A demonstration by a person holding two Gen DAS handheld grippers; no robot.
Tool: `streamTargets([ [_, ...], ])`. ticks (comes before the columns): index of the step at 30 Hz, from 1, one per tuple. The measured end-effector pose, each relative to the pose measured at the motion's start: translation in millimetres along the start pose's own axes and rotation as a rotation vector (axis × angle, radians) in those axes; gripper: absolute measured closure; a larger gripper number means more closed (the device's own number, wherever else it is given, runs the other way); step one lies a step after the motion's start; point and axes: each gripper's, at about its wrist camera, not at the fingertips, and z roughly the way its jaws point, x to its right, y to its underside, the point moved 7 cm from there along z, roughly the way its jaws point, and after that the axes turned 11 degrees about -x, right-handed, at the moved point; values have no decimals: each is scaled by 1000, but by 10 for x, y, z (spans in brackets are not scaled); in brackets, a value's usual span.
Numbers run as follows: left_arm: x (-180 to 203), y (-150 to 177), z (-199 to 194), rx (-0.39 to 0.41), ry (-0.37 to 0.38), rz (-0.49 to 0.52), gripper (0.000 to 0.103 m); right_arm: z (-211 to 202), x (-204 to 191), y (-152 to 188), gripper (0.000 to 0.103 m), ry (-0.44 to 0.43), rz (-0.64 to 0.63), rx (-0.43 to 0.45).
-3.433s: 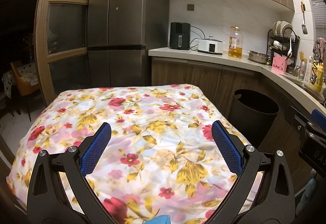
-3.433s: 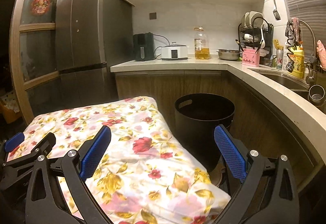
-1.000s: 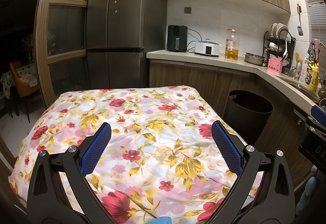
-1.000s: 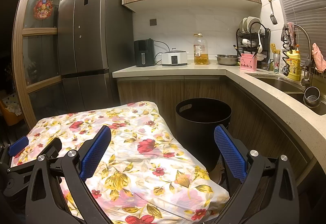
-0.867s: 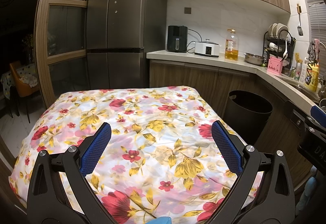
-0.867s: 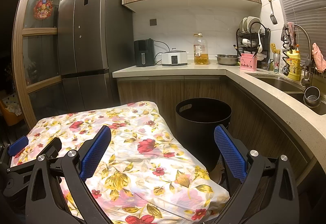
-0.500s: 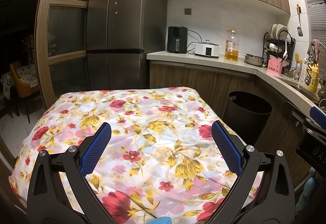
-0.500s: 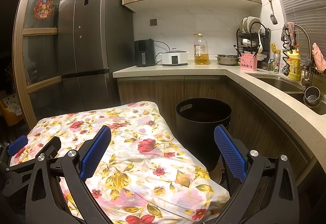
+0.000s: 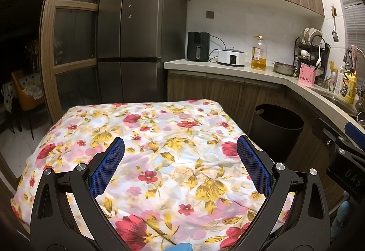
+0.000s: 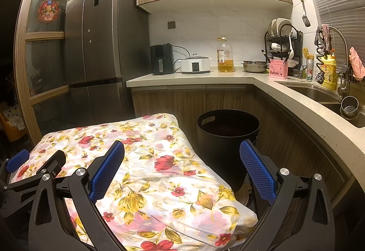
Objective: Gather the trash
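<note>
Both grippers, left (image 9: 180, 159) and right (image 10: 181, 163), hover over the floral cloth (image 9: 159, 148) much as a second ago, fingers (image 9: 107, 170) spread wide and holding nothing. The view has barely shifted since then. The black bin (image 10: 228, 137) stands beside the cloth by the cabinets; no trash shows on the cloth.

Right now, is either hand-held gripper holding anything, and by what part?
Nothing is held. The left hand-held gripper and the right hand-held gripper are both open over the floral-cloth-covered table.
</note>
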Motion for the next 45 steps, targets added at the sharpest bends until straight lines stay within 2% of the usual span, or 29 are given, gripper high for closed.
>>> streamTargets([
  [30, 14, 17, -60, 23, 6, 8, 6, -15, -15, -5, 6, -2, 5, 3],
  [36, 27, 38, -38, 18, 14, 16, 15, -18, -15, -11, 6, -3, 7, 3],
  [45, 27, 43, -55, 21, 10, 10, 15, -19, -3, -8, 6, -3, 7, 3],
])
